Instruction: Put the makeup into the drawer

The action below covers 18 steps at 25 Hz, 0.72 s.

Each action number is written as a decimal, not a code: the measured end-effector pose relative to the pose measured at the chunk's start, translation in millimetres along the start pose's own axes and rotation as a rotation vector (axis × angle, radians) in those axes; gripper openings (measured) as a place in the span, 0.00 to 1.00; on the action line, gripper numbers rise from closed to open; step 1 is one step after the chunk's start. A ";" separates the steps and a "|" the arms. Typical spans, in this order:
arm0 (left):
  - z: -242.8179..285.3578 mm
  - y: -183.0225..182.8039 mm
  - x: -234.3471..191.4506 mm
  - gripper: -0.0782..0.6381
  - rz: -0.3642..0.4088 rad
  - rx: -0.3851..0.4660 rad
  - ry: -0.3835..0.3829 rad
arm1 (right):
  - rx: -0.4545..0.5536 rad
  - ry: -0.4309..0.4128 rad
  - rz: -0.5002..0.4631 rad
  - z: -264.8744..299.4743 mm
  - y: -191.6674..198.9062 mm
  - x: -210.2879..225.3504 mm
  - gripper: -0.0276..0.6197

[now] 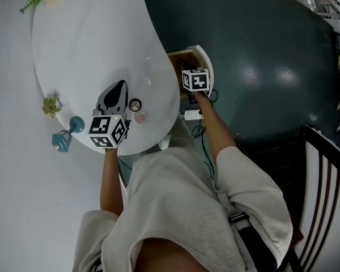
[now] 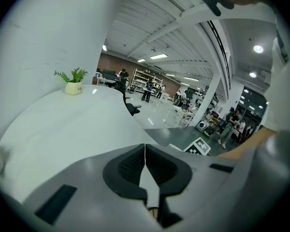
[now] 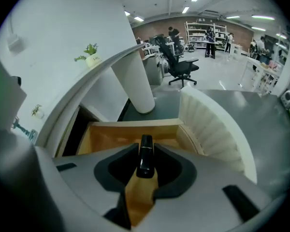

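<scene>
Beyond the table (image 1: 90,50) edge, the right gripper (image 3: 146,166) pinches a black tube (image 3: 146,151) over the open drawer (image 3: 135,124); the left gripper (image 2: 145,161) is closed, empty. Release low inside.

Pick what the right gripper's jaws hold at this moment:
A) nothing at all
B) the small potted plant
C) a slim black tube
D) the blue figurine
C: in the right gripper view, the right gripper has its jaws closed on a slim black tube, held above the open wooden drawer.
</scene>
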<state>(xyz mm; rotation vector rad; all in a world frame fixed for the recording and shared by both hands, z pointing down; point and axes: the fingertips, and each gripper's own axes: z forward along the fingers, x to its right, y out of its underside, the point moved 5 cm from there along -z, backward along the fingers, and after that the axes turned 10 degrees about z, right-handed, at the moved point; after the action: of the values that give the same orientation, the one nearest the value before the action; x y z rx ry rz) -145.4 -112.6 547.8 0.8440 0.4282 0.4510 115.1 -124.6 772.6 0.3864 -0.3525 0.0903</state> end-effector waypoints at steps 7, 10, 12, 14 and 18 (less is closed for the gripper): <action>12.3 -5.8 -1.9 0.13 0.007 0.010 0.014 | -0.088 0.014 0.014 45.6 11.2 11.7 0.19; 14.2 -1.4 -3.1 0.13 0.006 0.002 0.009 | -0.115 0.043 0.021 63.8 12.0 22.3 0.19; 14.7 2.3 -4.8 0.13 0.005 -0.006 0.003 | -0.139 0.051 -0.002 77.6 15.5 26.8 0.19; 14.8 6.3 -6.4 0.13 0.004 -0.015 -0.002 | -0.162 0.052 -0.001 88.5 20.6 29.0 0.19; 16.8 10.4 -7.6 0.13 -0.001 -0.024 -0.011 | -0.185 0.049 0.011 100.1 22.6 28.9 0.20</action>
<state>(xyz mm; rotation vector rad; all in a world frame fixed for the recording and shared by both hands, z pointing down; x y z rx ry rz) -145.0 -120.9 567.3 0.8230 0.4125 0.4495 106.7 -141.6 877.6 0.1986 -0.3120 0.0770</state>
